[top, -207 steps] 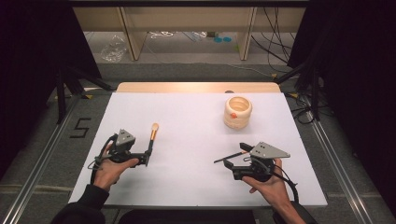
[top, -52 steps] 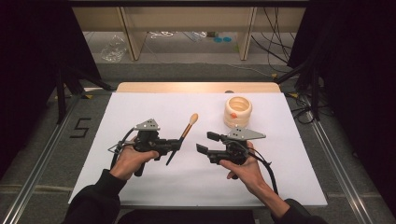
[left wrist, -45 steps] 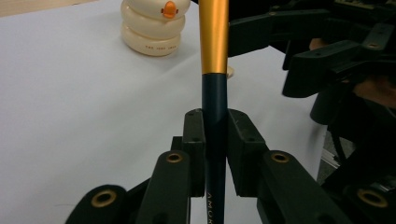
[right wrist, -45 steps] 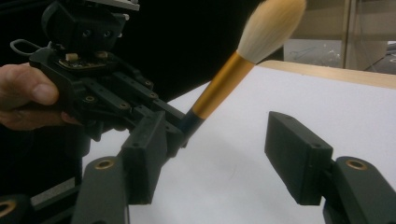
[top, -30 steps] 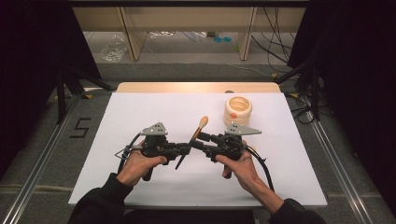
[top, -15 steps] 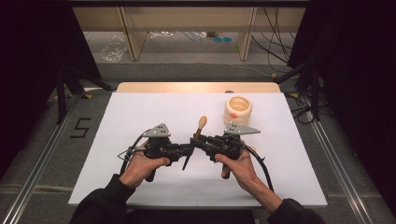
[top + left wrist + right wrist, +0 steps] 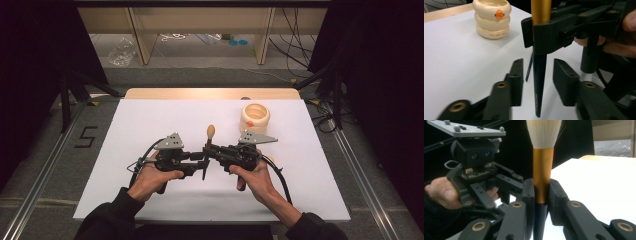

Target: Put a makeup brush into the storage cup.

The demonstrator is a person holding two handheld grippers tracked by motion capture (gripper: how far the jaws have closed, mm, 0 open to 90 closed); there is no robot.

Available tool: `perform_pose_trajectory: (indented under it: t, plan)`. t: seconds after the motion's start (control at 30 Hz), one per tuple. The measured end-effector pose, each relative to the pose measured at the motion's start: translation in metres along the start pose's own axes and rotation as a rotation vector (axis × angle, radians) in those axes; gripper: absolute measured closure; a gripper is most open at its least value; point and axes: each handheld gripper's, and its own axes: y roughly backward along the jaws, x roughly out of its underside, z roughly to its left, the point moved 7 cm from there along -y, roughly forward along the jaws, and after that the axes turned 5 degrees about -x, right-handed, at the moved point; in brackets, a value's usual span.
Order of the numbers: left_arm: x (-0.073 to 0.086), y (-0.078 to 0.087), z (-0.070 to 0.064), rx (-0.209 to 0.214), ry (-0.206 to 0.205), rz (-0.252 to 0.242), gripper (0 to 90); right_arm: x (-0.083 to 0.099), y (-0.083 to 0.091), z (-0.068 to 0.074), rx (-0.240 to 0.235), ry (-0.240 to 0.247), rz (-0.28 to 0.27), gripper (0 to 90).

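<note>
A makeup brush [image 7: 210, 132] with pale bristles, a gold ferrule [image 7: 543, 170] and a dark tapered handle [image 7: 539, 82] stands upright above mid-table. My right gripper [image 7: 207, 150] is shut on it, with the jaws clamped on the ferrule's lower end [image 7: 541, 15]. My left gripper [image 7: 202, 163] faces the right one, nearly touching it. It is open: its jaws stand on either side of the handle with a gap on both sides. A cream ringed cup [image 7: 255, 117] with an orange duck mark [image 7: 499, 13] sits at the back right.
The white table top [image 7: 150, 120] extends to a wooden strip [image 7: 210, 93] at its far edge. Cables [image 7: 277, 172] trail from both grippers toward the front. Dark stands and floor rails flank the table.
The two grippers came together at mid-table. The brush swung upright, the right gripper closed on its ferrule, and the left jaws let go of the handle.
</note>
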Motion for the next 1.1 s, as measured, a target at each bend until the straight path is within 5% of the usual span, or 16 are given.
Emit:
perform_pose_trajectory:
  t: [0.2, 0.53, 1.1]
  plan:
    - [0.016, 0.01, 0.0, -0.039, -0.041, 0.021, 40.2, -0.002, 0.004, -0.004, 0.032, 0.037, 0.007, 77.7]
    - [0.044, 0.027, 0.018, -0.124, -0.005, 0.03, 30.6, -0.008, 0.011, -0.012, 0.077, 0.086, -0.002, 77.7]
    - [0.068, 0.044, 0.029, -0.246, -0.041, 0.036, 18.9, -0.013, 0.019, -0.02, 0.114, 0.106, 0.015, 77.7]
